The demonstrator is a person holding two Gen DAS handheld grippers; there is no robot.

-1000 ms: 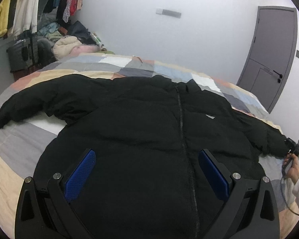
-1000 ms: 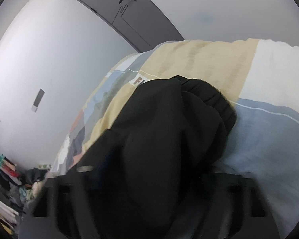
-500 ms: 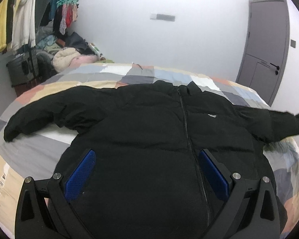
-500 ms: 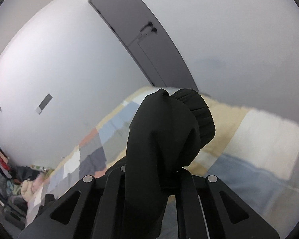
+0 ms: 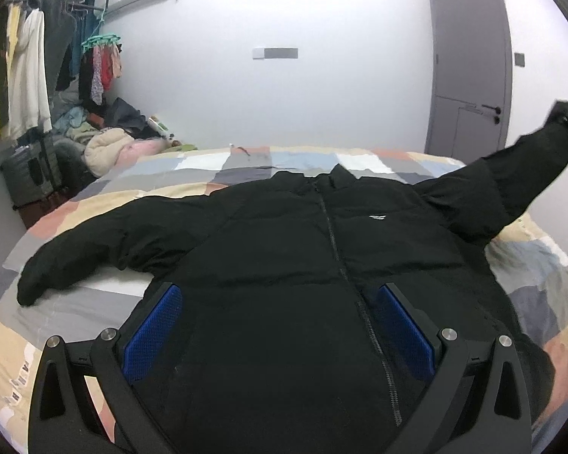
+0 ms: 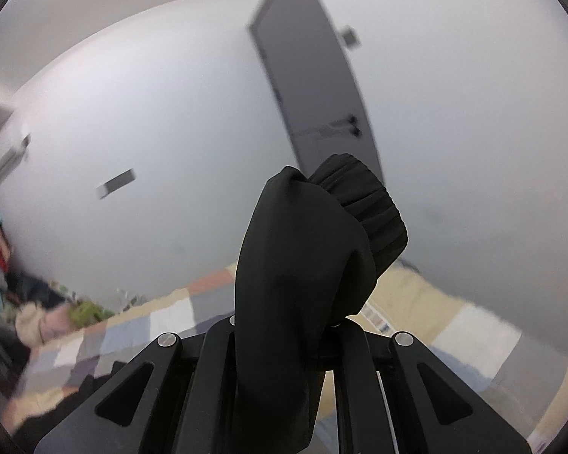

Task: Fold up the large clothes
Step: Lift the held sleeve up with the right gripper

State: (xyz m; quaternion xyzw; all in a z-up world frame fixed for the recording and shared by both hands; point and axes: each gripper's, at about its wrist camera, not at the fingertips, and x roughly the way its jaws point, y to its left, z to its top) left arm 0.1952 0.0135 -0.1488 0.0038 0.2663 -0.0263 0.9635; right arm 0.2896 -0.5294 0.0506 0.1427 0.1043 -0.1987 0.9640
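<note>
A black puffer jacket point(image 5: 284, 265) lies front up, zipped, on the patchwork bed point(image 5: 75, 302). Its left sleeve point(image 5: 79, 257) rests flat on the bed. Its right sleeve point(image 5: 511, 181) is lifted into the air at the right edge of the left wrist view. My left gripper point(image 5: 280, 325) is open above the jacket's lower front, blue pads apart. My right gripper point(image 6: 284, 340) is shut on the right sleeve's end; the ribbed cuff point(image 6: 363, 204) sticks up past the fingers.
A grey door point(image 5: 469, 64) is in the far wall on the right. A clothes rack with hanging garments point(image 5: 26, 75) and a pile of clothes point(image 5: 106, 140) stand at the left. A dark box point(image 5: 30, 174) sits by the bed's left side.
My right gripper has lifted the right sleeve off the bed and up into the air. The left gripper's view has tilted up a little; it stays open over the jacket.
</note>
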